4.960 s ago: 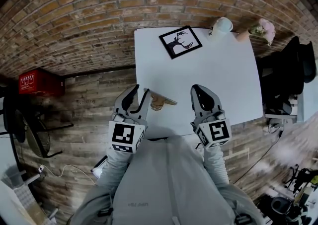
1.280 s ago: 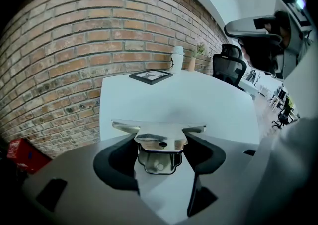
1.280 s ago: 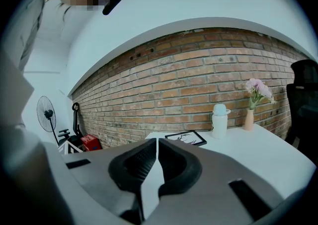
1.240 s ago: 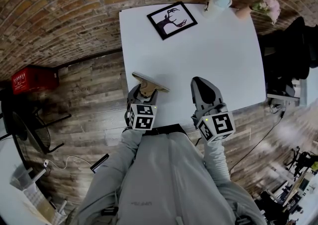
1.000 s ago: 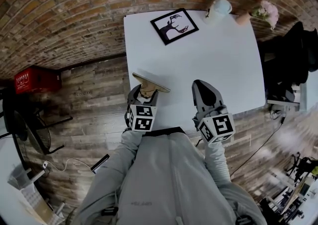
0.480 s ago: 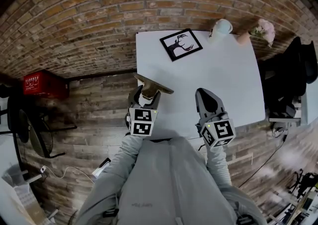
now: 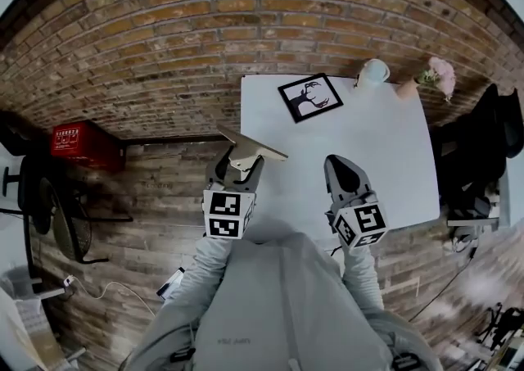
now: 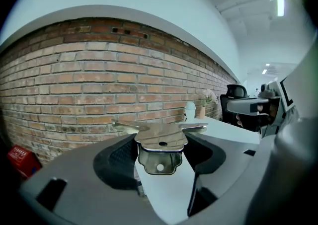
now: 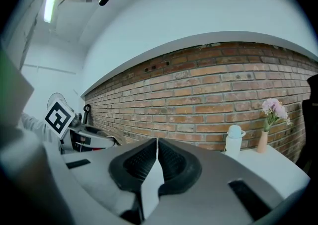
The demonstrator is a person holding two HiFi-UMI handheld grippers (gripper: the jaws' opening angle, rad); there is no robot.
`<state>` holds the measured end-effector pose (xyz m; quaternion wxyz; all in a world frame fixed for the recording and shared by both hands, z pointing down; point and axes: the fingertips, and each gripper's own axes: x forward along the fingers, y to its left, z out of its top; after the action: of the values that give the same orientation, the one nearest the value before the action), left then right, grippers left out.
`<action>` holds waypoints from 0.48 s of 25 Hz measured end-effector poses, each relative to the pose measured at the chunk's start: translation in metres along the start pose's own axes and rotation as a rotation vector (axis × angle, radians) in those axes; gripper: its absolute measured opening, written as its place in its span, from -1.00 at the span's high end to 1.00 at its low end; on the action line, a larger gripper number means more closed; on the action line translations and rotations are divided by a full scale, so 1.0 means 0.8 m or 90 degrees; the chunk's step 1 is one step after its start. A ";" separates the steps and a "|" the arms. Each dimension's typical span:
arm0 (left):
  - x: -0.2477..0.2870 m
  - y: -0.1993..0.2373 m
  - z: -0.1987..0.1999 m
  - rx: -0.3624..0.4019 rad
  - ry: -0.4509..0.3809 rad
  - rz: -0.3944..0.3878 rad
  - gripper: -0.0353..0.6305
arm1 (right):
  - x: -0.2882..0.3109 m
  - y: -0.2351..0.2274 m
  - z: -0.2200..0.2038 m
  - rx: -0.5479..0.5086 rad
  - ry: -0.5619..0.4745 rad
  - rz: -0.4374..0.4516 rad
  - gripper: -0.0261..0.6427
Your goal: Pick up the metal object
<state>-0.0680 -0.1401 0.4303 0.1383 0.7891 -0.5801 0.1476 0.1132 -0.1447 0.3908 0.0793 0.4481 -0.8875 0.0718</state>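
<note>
Metal object (image 8: 160, 145) clamped by left gripper (image 7: 237, 168) — print on red crate (image 7: 83, 145) unreadable

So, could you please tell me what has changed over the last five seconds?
The left gripper has closed on the metal object and lifted it off the table. The right gripper stayed shut and empty; the framed picture, bottle and vase have not moved.

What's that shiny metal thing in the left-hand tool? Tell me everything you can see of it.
The metal object is a shiny, brass-tinted bracket: a flat top plate with a hole and two thin wings, plus a down-bent tab with its own hole. The left gripper clamps it between black pads, plate roughly level, apparently clear of the white table.
</note>
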 end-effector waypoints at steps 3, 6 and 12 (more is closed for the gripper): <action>-0.016 0.014 0.014 -0.017 -0.020 0.012 -0.01 | 0.005 0.006 0.001 -0.004 0.004 0.011 0.85; -0.031 0.025 0.025 -0.028 -0.037 0.021 -0.01 | 0.010 0.009 0.000 -0.009 0.011 0.020 0.85; -0.053 0.046 0.045 -0.057 -0.079 0.038 -0.01 | 0.018 0.010 -0.001 -0.017 0.020 0.021 0.85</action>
<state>-0.1121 -0.1279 0.3822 0.1329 0.7720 -0.6170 0.0759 0.0984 -0.1512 0.3938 0.0977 0.4312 -0.8944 0.0681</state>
